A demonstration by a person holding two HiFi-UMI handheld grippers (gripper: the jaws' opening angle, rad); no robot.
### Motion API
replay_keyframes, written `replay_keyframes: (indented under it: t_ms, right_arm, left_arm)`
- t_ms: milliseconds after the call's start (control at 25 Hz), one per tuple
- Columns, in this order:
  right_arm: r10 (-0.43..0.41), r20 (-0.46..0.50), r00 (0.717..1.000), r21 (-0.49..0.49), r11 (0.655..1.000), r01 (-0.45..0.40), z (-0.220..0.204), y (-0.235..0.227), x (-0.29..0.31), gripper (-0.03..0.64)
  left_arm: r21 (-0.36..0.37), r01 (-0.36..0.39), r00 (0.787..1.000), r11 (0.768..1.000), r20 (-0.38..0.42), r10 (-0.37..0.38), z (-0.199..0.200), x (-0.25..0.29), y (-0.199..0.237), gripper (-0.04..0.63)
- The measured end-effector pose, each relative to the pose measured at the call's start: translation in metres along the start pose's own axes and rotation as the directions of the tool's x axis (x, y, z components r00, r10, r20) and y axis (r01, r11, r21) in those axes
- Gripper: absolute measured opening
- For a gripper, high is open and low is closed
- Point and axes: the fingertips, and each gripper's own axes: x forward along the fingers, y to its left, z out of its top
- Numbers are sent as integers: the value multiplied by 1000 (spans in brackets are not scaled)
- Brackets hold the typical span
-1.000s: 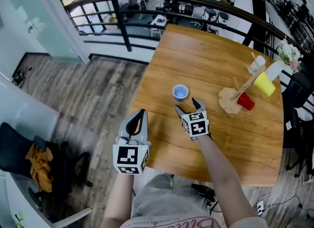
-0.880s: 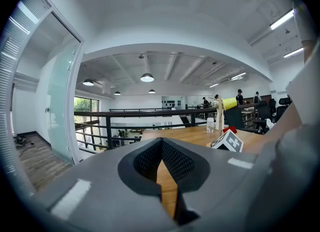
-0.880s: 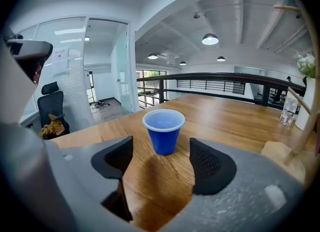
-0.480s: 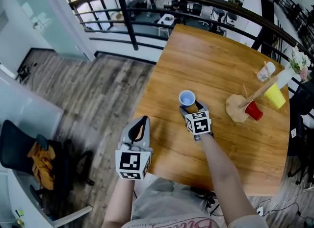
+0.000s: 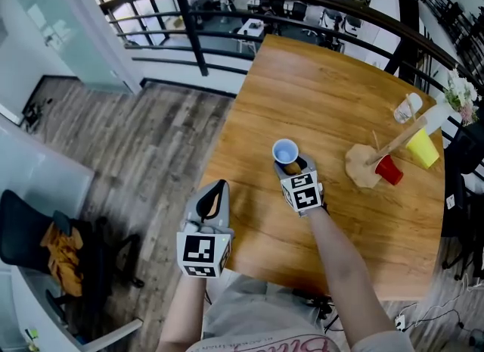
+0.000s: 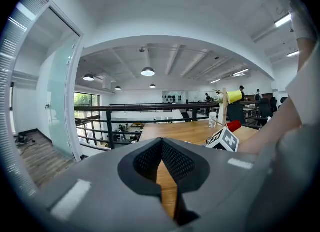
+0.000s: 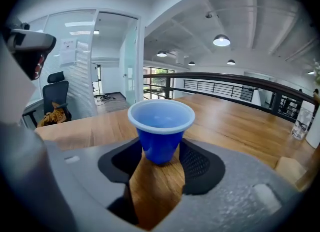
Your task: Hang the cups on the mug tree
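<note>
The right gripper (image 5: 293,165) has just been closing its jaws low on the blue cup (image 7: 160,126), which stands on the worktop (image 5: 325,93), apart from the mug tree (image 5: 363,167). The left gripper (image 5: 214,189) is closed and empty. I think the tapered cup could slip or tip when lifted.

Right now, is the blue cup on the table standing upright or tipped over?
Upright. The blue cup stands on its base on the wooden table, open mouth facing up.
</note>
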Motion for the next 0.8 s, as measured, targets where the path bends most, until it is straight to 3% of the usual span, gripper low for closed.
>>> replay_keyframes:
  t_ms: [400,800]
  right_arm:
    - [20,29,999,-45,999,-19,13,20,-34,233]
    - [63,104,993,-11,998,-62,29,32,-92,233]
  left_arm:
    - [-34,32,998,999,54,-30,7,4,-8,14]
    - [-61,65,994,996,93,-59,18,9,-29,14]
